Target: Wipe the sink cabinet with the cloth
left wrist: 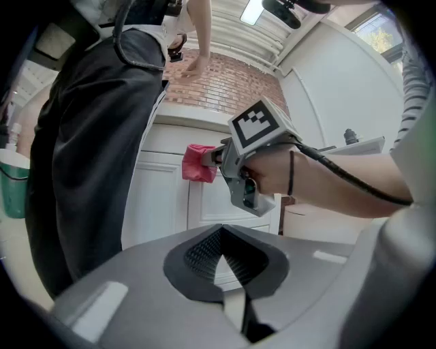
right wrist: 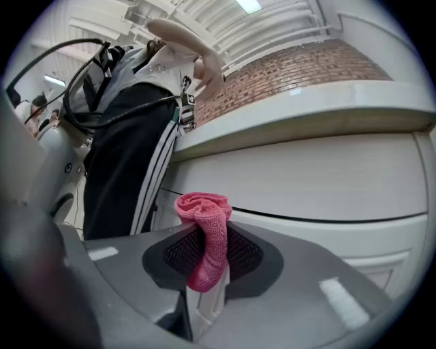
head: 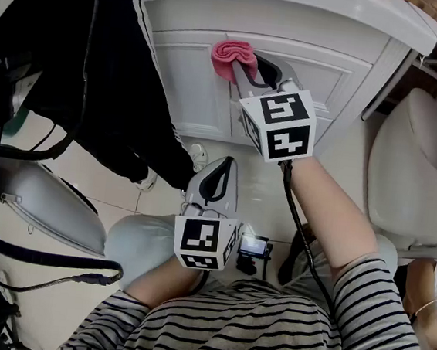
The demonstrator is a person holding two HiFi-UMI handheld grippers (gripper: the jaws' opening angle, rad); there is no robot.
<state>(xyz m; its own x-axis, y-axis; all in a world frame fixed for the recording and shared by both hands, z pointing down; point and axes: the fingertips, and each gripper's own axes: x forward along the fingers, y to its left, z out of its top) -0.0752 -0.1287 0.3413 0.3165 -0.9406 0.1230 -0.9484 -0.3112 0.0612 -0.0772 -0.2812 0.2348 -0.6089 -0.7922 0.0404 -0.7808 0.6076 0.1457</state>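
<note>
Head view, right gripper jaws clamped on bunched pink cloth, left gripper jaws together.

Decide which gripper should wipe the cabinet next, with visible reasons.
Right. The right gripper is shut on the pink cloth, up at the cabinet door; the left gripper hangs back, shut and empty.

One pink cloth; one sink cabinet; two tongs: right tongs at the cabinet front, left tongs held back from it; one standing person beside the cabinet.
</note>
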